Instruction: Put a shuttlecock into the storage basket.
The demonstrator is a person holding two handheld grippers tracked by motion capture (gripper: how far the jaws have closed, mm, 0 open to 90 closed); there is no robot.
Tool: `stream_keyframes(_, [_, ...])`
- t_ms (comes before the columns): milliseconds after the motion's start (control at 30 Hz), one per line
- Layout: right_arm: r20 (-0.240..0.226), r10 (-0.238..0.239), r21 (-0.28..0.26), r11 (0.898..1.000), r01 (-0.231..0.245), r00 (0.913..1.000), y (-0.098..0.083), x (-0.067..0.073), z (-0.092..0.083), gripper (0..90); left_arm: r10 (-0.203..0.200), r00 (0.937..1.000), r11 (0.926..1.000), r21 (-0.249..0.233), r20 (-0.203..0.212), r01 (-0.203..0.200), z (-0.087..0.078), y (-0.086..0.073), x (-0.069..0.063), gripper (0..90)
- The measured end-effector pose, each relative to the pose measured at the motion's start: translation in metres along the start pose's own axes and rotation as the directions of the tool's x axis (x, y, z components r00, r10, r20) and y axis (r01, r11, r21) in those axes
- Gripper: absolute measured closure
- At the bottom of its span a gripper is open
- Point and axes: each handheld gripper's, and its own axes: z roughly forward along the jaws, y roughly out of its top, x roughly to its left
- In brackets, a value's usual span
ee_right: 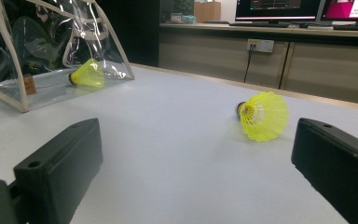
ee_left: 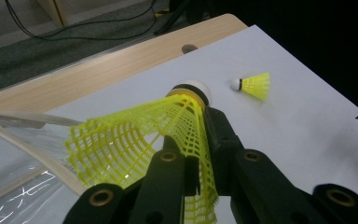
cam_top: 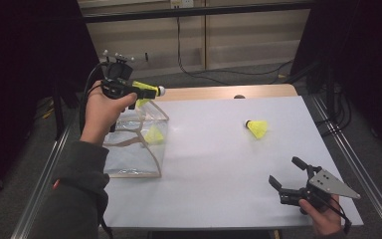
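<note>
From the high view, the left tool is clenched on a yellow shuttlecock and hangs over the open top of the clear bag standing at the worktop's left edge. A second shuttlecock already lies inside the bag, and a third shuttlecock rests loose towards the far right corner. The right tool sits released near the near right corner, holding nothing. To do this well, I'd say the held one should be brought squarely over the mouth and lowered past the rim before letting go, so it cannot glance off the soft wall.

The left gripper view shows what the overhead cannot: the jaws pinch the mesh skirt, cork end pointing away, with the bag's rim just below and to the side.

The right gripper view looks low across the worktop between spread jaws, showing the loose shuttlecock on its side, skirt facing the camera, well apart from the bag.
</note>
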Motion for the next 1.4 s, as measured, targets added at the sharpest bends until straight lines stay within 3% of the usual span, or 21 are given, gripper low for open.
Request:
stream_keyframes(733, [-0.001, -0.001, -0.001, 1.000, 0.001, 1.0000, 0.000, 0.000, 0.000, 1.7, -0.018, 0.9993, 0.9998, 0.001, -0.034, 0.018, -0.011, -0.005, 0.012, 85.6])
stream_keyframes(1400, [0.000, 0.000, 0.001, 1.000, 0.000, 1.0000, 0.000, 0.000, 0.000, 1.7, -0.035, 0.9955, 0.9994, 0.000, -0.088, 0.035, -0.019, -0.009, 0.025, 85.5])
